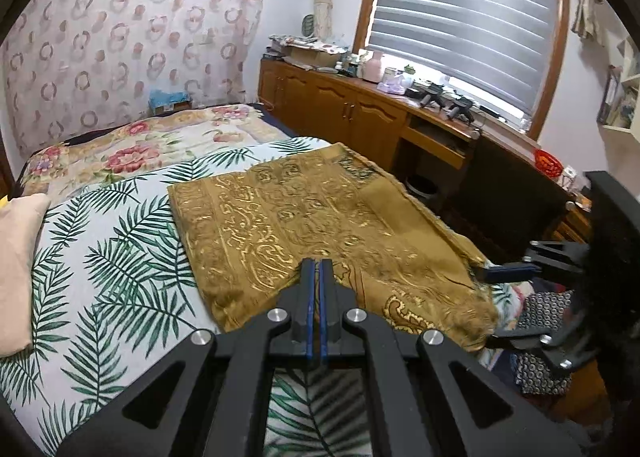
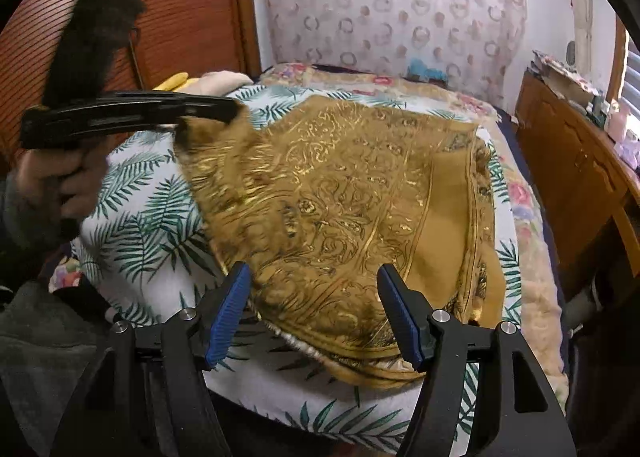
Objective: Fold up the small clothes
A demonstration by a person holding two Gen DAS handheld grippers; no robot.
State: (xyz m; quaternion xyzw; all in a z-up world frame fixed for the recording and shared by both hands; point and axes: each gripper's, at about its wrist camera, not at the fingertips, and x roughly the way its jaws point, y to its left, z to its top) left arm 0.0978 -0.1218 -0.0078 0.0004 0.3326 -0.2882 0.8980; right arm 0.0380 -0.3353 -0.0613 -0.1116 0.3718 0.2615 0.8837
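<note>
pinching the gold cloth (image 1: 320,217), left tool (image 1: 319,269) closed; right tool (image 2: 314,309) wide.

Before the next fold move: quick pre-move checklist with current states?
1. Left gripper shut: ok, blue pads pressed together. Whether cloth sits between them: cannot tell.
2. Right gripper open: ok, jaws spread wide over the near edge of the gold cloth.
3. Right gripper holding cloth: not ok, nothing between its fingers yet.
4. Gold cloth lying on the palm-leaf sheet: ok, mostly flat, near-left corner lifted and blurred in the right wrist view.
5. Far edge of cloth aligned: cannot tell, a plain layer shows along the right side.
6. Pillow apart from the cloth: ok.
</note>
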